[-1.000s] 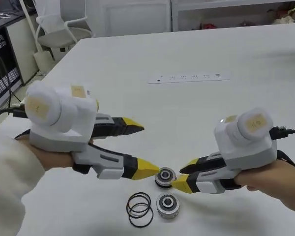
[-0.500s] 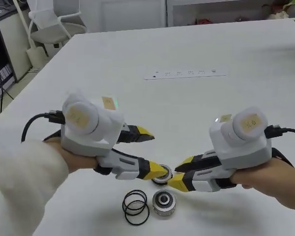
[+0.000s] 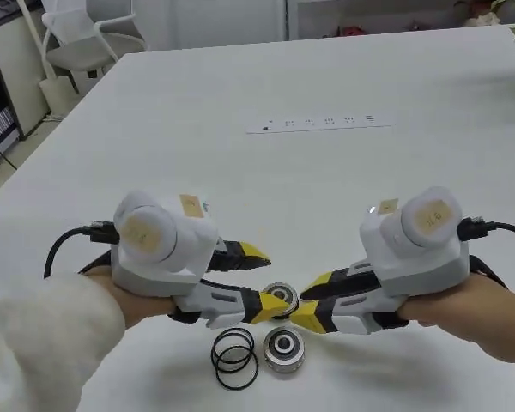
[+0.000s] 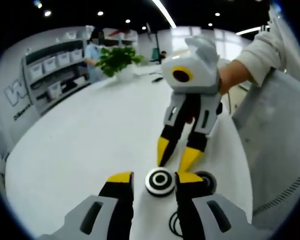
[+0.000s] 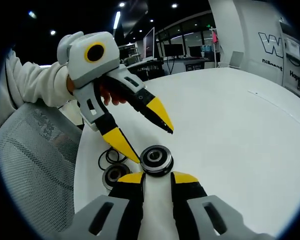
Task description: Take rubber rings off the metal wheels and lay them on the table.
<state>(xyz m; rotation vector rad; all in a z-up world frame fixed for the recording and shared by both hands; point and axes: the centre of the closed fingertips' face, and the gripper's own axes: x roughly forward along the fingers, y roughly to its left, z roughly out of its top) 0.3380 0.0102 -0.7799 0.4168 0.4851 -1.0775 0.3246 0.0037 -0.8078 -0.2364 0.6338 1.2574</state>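
When looking down from the head view, find a small round metal wheel (image 3: 281, 296) flat on the smooth, matte white table (image 3: 395, 172), its face showing concentric bright and dark circles around a dark hub. Just left of that wheel, see the left gripper (image 3: 268, 279), hard white and grey plastic with pointed yellow tips, jaws spread wide, lower tip against the wheel's edge. Just right of the wheel, note the right gripper (image 3: 307, 300), same make, jaws parted, yellow tips close at the rim, not clamped on it. On the person's side of the wheel, slightly apart, find a second wheel (image 3: 283, 348) with shiny steel rim. Nearer the person and left of the first wheel, thin black rubber rings (image 3: 234, 356), loose overlapping hoops lying flat.
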